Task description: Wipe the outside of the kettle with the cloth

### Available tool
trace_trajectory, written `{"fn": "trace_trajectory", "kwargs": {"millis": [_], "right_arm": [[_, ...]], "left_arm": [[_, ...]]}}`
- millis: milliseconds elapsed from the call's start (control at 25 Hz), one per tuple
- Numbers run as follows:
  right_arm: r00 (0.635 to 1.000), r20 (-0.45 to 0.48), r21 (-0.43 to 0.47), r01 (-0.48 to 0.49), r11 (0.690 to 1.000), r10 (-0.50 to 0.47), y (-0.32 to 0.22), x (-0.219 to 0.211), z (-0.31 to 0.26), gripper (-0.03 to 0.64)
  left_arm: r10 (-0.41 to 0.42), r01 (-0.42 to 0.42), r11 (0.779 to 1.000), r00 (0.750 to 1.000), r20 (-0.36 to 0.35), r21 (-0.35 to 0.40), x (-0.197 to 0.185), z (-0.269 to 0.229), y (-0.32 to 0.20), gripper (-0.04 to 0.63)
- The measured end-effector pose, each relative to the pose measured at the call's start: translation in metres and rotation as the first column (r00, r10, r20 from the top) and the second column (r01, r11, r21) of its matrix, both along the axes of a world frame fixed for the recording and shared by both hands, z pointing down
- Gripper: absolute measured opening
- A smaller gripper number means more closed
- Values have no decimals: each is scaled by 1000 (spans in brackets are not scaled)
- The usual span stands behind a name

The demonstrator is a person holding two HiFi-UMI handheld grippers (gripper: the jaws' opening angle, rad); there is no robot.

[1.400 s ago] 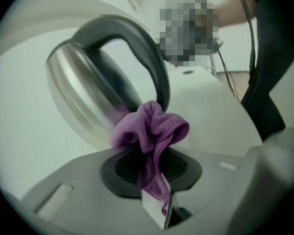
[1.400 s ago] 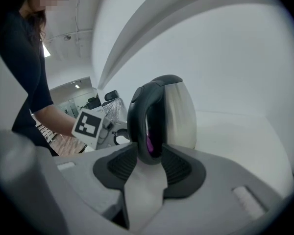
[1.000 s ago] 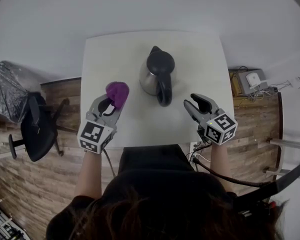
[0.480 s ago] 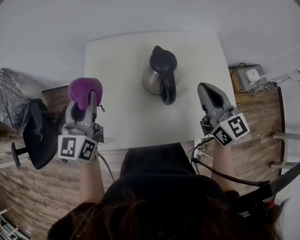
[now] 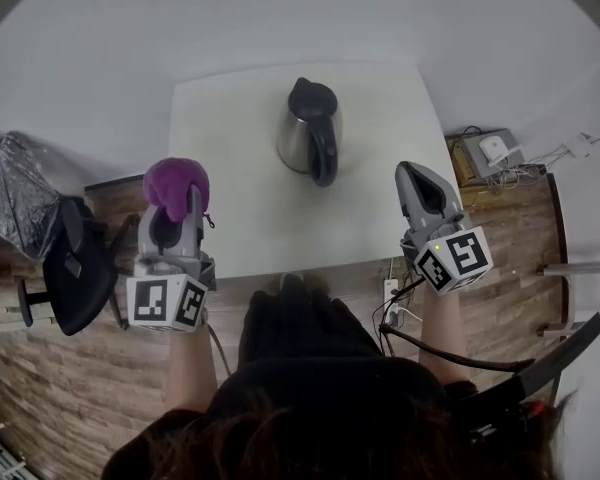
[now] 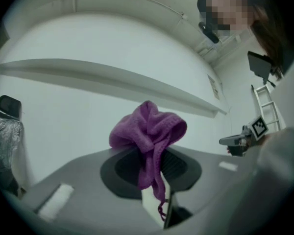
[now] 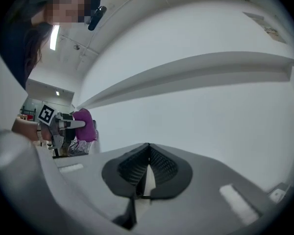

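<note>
While our L gripper [image 5: 178, 208] pinches the purple cloth [image 5: 175, 180] and our R gripper [image 5: 418, 175] sits clenched, empty, the kettle [image 5: 305, 133] stands mid-table [image 5: 380, 208], well apart. Approach step, we reckon; next, cloth onto its side.

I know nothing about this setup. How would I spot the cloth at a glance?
Find the white table in the head view, where a steel kettle with a black handle stands. Just off its left edge is the left claw. The cloth is the bunched purple wad pinched at its tip, the only brightly coloured thing here; the right claw holds nothing.
</note>
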State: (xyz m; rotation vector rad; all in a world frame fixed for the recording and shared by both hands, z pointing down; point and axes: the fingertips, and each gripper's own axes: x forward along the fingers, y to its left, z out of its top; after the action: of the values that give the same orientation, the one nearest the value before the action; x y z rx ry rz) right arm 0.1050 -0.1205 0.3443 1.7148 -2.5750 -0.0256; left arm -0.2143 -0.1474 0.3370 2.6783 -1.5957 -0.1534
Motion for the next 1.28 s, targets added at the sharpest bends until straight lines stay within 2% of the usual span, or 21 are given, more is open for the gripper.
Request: {"fn": "trace_trajectory", "kwargs": {"millis": [160, 320, 400, 440, 560, 680, 760, 880, 1040, 1280], "right_arm": [[1000, 21, 5, 5, 1000, -5, 43, 0, 7, 2], [999, 48, 16, 3, 1000, -3, 77, 5, 6, 2], [999, 52, 27, -15, 1000, 13, 94, 11, 5, 2], [998, 55, 30, -28, 999, 26, 104, 15, 5, 2], [997, 50, 35, -59, 998, 58, 128, 24, 4, 2], [996, 34, 38, -86, 996, 84, 143, 31, 0, 2], [996, 19, 35, -87, 996, 86, 148, 29, -2, 2], [997, -7, 47, -75, 996, 75, 151, 22, -8, 2], [997, -18, 61, -69, 996, 70, 156, 11, -15, 2], [996, -18, 54, -86, 995, 87, 176, -9, -17, 2]], "left_arm": [[2, -3, 1000, 999, 39, 17, 19, 8, 58, 89], [-74, 74, 997, 995, -61, 1, 21, 7, 103, 91], [-88, 89, 996, 993, -79, 6, 30, 2, 124, 91], [-84, 84, 996, 995, -60, 13, 36, 0, 136, 91], [-100, 97, 994, 993, 63, 45, 45, -7, 161, 91], [-156, 145, 987, 969, 193, 71, 41, -8, 172, 91], [-151, 141, 988, 960, 236, 60, 42, 0, 172, 91], [-134, 129, 991, 964, 228, 36, 41, 7, 166, 91], [-125, 117, 992, 969, 213, 47, 43, 2, 163, 92], [-124, 118, 992, 970, 208, 41, 33, 3, 189, 92]]}}
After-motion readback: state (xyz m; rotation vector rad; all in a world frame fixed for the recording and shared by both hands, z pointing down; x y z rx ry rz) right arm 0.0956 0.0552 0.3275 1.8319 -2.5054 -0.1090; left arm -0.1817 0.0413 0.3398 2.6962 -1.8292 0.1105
